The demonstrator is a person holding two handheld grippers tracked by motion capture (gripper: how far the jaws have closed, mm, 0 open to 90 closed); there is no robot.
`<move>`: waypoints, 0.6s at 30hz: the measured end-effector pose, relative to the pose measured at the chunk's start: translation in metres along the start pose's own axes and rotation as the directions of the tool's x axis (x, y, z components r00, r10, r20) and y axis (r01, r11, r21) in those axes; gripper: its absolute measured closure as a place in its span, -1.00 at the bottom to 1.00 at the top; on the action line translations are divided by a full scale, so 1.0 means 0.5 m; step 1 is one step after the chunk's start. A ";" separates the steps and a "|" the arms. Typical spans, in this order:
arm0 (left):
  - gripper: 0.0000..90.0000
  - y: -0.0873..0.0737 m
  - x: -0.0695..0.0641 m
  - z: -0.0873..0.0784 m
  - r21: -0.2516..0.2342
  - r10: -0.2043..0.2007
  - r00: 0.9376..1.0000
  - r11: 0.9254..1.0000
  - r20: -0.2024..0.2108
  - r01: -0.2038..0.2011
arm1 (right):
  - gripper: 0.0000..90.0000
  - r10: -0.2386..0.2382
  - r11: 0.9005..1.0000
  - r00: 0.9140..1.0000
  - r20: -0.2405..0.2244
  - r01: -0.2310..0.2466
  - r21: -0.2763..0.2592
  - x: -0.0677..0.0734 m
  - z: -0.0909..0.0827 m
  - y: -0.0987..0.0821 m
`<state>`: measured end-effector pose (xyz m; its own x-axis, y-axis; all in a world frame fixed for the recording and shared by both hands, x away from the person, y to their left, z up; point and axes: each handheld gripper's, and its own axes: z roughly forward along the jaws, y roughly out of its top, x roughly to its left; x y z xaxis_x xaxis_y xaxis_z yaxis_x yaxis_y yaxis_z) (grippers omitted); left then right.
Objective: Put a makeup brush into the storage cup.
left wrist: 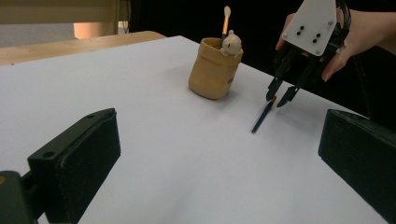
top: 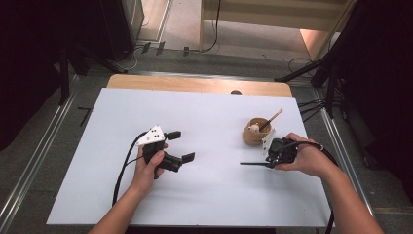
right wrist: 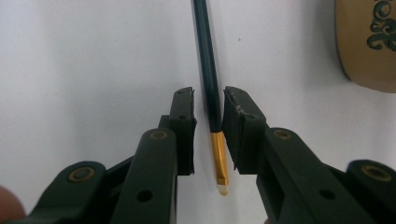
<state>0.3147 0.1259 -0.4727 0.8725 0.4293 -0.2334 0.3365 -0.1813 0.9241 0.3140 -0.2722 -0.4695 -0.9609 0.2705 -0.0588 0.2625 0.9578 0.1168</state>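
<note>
From the high view, my left gripper [top: 181, 145] sits left of centre on the white table [top: 204, 195], jaws spread wide with nothing between them. My right gripper [top: 269, 157] is over at the right, near side of the tan cup [top: 255, 131], and a dark brush [top: 253, 164] pokes out leftward from its tip, lying on the table. A second brush [top: 272, 118] leans in the cup; the right jaws themselves are hard to make out under the hand.

Left gripper view now: my own two black pads stand far apart, both cut off by the frame edges, empty white table between them. Far off, the right gripper [left wrist: 281, 96] points down over the brush [left wrist: 262, 116], just right of the cup [left wrist: 214, 70].

Right gripper view: jaws narrowed either side of the brush [right wrist: 209, 93], a thin gap on each side, not clamped as far as I can see. Its gold ferrule and pale tip sit between the pads. The cup [right wrist: 369, 42] is cut off at the far right.
</note>
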 end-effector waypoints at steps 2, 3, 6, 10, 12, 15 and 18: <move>-1.00 0.000 0.000 0.001 -0.002 0.000 1.000 1.000 0.001 0.000 | 0.66 -0.020 1.000 1.000 0.002 0.020 0.006 -0.004 0.003 0.001; -1.00 0.000 0.000 0.001 -0.001 0.001 1.000 1.000 0.001 -0.001 | 0.66 -0.020 1.000 1.000 0.002 0.020 0.006 -0.004 0.003 0.001; -1.00 0.000 0.000 0.000 0.003 0.001 1.000 1.000 0.001 -0.001 | 0.66 -0.018 0.999 1.000 -0.002 0.018 0.043 -0.002 0.007 0.000; -1.00 -0.001 0.000 0.001 -0.002 0.000 1.000 1.000 0.002 0.000 | 0.68 -0.019 0.998 1.000 0.000 0.019 0.062 -0.002 0.012 0.000; -1.00 -0.001 -0.001 0.001 -0.002 0.001 1.000 1.000 0.002 -0.001 | 0.70 -0.025 0.997 1.000 -0.002 0.025 0.067 -0.004 0.015 0.000; -1.00 0.000 -0.001 0.001 -0.003 0.000 1.000 1.000 0.002 0.000 | 0.75 -0.030 0.996 1.000 -0.002 0.030 0.081 -0.003 0.020 0.000; -1.00 0.000 -0.001 0.001 0.002 -0.001 1.000 1.000 0.002 0.001 | 0.77 -0.039 0.996 0.999 0.000 0.039 0.086 -0.004 0.021 0.000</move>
<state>0.3142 0.1253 -0.4728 0.8728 0.4281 -0.2344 0.3376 -0.1827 0.9234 0.3170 -0.2716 -0.4795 -0.9704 0.2331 -0.0634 0.2317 0.9724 0.0289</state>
